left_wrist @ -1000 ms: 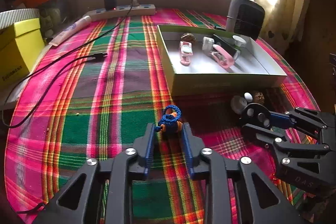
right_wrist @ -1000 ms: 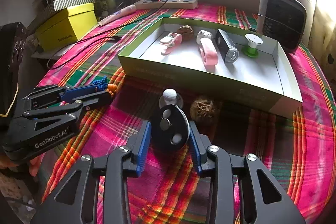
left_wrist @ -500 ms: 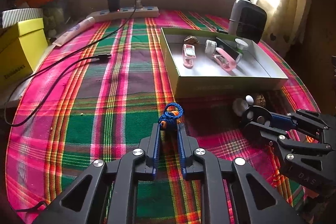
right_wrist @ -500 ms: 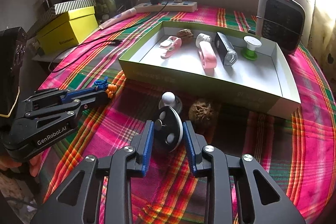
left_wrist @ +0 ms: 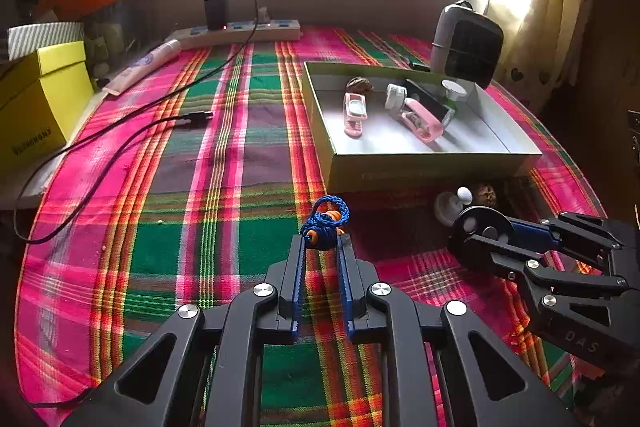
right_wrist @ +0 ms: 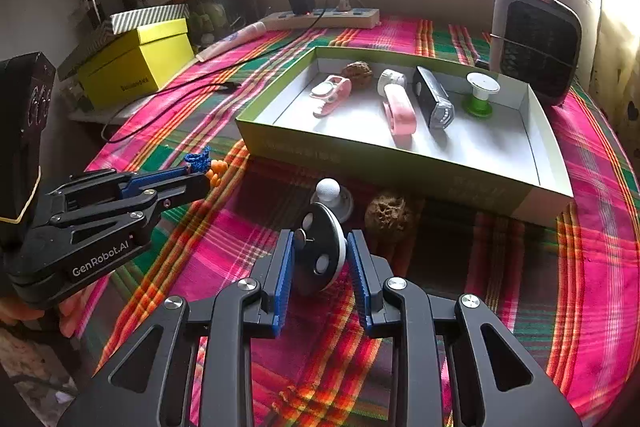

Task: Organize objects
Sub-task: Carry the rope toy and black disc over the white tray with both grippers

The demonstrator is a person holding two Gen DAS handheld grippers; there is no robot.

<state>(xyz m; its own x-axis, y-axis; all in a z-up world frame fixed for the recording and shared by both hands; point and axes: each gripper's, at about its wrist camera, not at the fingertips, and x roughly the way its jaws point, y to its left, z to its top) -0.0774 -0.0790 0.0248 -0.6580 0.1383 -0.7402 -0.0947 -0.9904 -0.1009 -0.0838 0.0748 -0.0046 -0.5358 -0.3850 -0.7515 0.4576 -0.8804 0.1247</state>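
Observation:
My left gripper point(left_wrist: 321, 242) is shut on a blue braided cord with orange beads point(left_wrist: 326, 221) and holds it just above the plaid cloth; it also shows in the right wrist view point(right_wrist: 204, 165). My right gripper point(right_wrist: 320, 251) is shut on a black disc with holes point(right_wrist: 320, 253), held on edge; the disc also shows in the left wrist view point(left_wrist: 480, 229). The open green box point(right_wrist: 400, 163) holds a pink clip, a pink-white tool, a black device, a green spool and a walnut.
A white knob on a grey base point(right_wrist: 332, 195) and a brown walnut point(right_wrist: 390, 215) lie in front of the box. A black heater point(right_wrist: 536, 43), a power strip point(left_wrist: 240, 31), a black cable point(left_wrist: 120, 143) and a yellow box point(left_wrist: 36, 107) ring the table.
Both grippers closed on their objects and lifted them off the cloth. The disc has turned on edge between the right fingers.

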